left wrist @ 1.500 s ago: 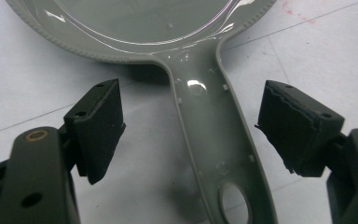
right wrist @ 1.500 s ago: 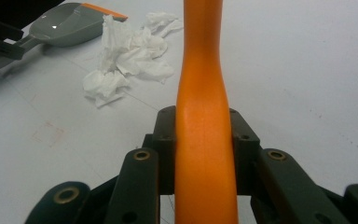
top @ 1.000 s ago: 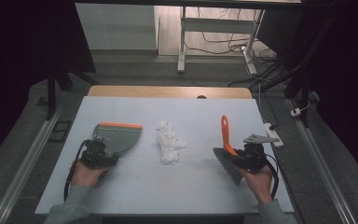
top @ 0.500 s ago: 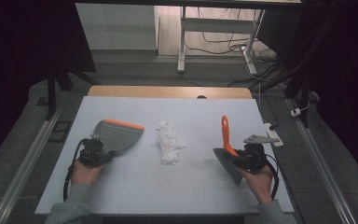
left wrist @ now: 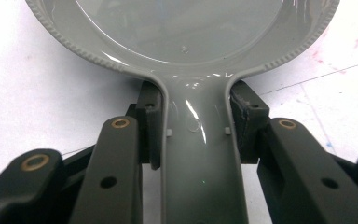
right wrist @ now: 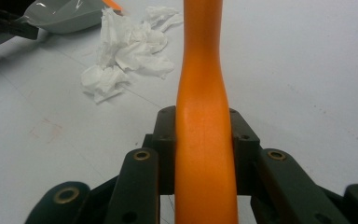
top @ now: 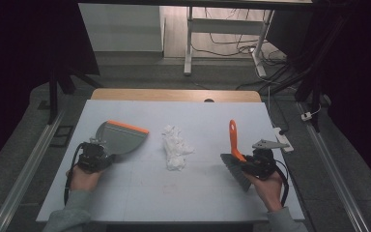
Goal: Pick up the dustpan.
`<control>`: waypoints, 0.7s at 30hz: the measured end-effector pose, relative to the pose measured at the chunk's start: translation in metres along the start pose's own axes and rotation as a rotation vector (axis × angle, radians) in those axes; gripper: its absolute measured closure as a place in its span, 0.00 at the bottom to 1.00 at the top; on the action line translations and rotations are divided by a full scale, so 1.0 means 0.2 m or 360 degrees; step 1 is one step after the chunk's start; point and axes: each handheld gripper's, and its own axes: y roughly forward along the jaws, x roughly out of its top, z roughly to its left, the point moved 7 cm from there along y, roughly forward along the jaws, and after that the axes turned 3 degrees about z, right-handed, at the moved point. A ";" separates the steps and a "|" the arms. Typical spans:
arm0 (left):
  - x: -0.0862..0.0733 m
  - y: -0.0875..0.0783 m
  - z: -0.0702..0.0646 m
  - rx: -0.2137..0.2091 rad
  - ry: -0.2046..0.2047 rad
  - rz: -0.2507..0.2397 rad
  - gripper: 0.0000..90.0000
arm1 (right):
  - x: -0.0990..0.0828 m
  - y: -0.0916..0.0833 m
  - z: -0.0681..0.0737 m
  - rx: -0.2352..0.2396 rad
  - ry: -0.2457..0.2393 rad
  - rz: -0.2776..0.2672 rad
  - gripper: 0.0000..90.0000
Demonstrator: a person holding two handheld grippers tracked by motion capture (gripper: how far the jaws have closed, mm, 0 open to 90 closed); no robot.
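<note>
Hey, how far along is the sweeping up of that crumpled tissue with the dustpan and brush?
Done: both tools are gripped. The left hand-held gripper is shut on the dustpan handle, the right hand-held gripper on the brush handle. In hand: lining them up either side of the crumpled tissue. Left: sweeping it in; it lies on the table, outside the pan.

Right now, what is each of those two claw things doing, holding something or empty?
Left gripper: closed on the grey dustpan by its handle, having just clamped.
Right gripper: closed on the brush by its orange handle.
</note>
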 end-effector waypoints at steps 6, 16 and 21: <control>0.00 -0.06 -0.01 -0.0128 0.0018 -0.0084 0.69 | 0.00 -0.01 0.00 -0.0005 0.0003 -0.0007 0.78; 0.02 -0.17 -0.04 -0.0222 0.0150 -0.0175 0.69 | 0.01 -0.02 0.00 -0.0014 0.0002 -0.0022 0.78; 0.01 -0.20 -0.07 -0.0270 0.0244 -0.0196 0.69 | 0.01 -0.02 0.00 -0.0011 0.0004 -0.0027 0.78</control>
